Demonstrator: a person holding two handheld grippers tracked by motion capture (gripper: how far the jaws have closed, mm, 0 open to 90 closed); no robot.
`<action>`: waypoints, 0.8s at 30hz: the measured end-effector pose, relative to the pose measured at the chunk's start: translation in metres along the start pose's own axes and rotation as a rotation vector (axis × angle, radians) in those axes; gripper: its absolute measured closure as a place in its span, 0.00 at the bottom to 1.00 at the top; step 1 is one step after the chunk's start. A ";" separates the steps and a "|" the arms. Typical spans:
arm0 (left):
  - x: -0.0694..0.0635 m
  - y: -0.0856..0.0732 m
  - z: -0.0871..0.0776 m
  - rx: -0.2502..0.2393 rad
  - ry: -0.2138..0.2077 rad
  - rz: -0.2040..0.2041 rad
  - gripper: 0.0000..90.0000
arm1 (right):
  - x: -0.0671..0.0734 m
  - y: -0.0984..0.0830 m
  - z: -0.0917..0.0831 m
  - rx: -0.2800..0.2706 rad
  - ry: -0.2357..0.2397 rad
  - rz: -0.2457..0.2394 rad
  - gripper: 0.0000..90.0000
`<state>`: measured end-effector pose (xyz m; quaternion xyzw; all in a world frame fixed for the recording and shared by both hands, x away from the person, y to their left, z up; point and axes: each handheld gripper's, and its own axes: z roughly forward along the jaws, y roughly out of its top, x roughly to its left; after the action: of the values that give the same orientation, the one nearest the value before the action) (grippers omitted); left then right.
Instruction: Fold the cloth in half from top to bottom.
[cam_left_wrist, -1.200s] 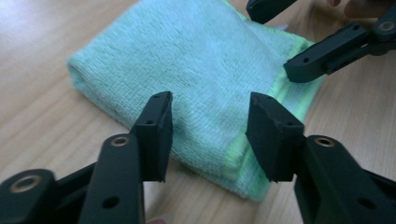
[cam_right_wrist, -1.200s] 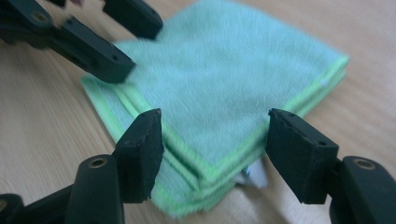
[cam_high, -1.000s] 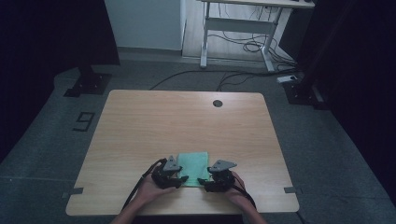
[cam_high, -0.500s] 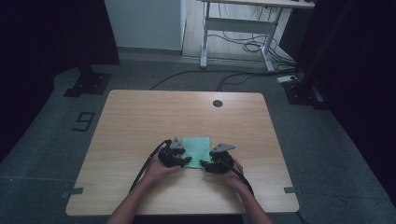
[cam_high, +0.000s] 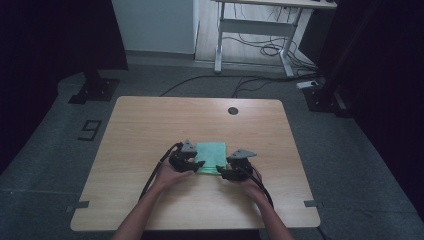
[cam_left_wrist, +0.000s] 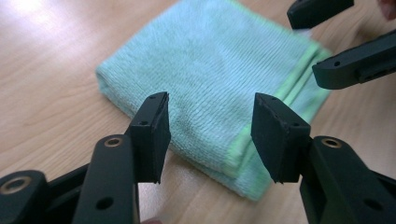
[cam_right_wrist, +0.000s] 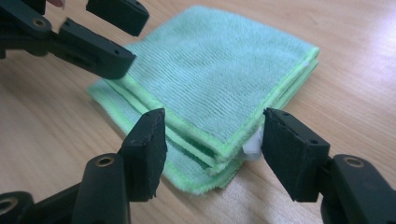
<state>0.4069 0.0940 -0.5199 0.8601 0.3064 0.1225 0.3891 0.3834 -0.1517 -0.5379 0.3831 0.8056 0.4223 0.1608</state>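
I read this as early in a cloth job: the folded green cloth (cam_high: 210, 157) lies flat on the near middle of the table (cam_high: 150, 125), several layers stacked, nothing lifted or unfolded yet. My left gripper (cam_high: 192, 164) sits at the cloth's near left corner with jaws wide, cloth between and just beyond the pads, no contact that I can see in the left gripper view (cam_left_wrist: 210, 135). My right gripper (cam_high: 223, 172) is at the near right corner, jaws also wide, lined up on the stacked green hems (cam_right_wrist: 219, 154) and a small white tag (cam_right_wrist: 252, 147) that sticks out of that corner. So approach looks done; grasp, lift and whatever follows are all left. I can't tell whether the pads would catch one layer or the whole stack, and that's the main risk, since the edges are thin and lie tight on the wood. Surroundings are harmless: a round cable hole (cam_high: 232, 110) at the far edge, well apart from the cloth. Beyond the table there's a desk frame (cam_high: 255, 30) with loose floor cables (cam_high: 260, 50). Nothing blocks either gripper; only the two cables trailing back toward me.
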 end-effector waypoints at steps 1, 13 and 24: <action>-0.002 0.001 -0.007 -0.016 0.009 -0.004 0.52 | 0.001 0.000 -0.005 -0.011 -0.005 -0.005 0.44; -0.009 -0.005 -0.045 -0.100 0.037 -0.050 0.49 | 0.000 -0.007 -0.028 -0.062 -0.013 -0.002 0.44; -0.012 -0.039 -0.071 -0.108 0.084 -0.086 0.48 | -0.009 -0.032 -0.053 -0.077 -0.030 0.036 0.44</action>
<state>0.3490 0.1480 -0.5013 0.8180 0.3521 0.1578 0.4266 0.3434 -0.1994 -0.5332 0.3975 0.7793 0.4499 0.1798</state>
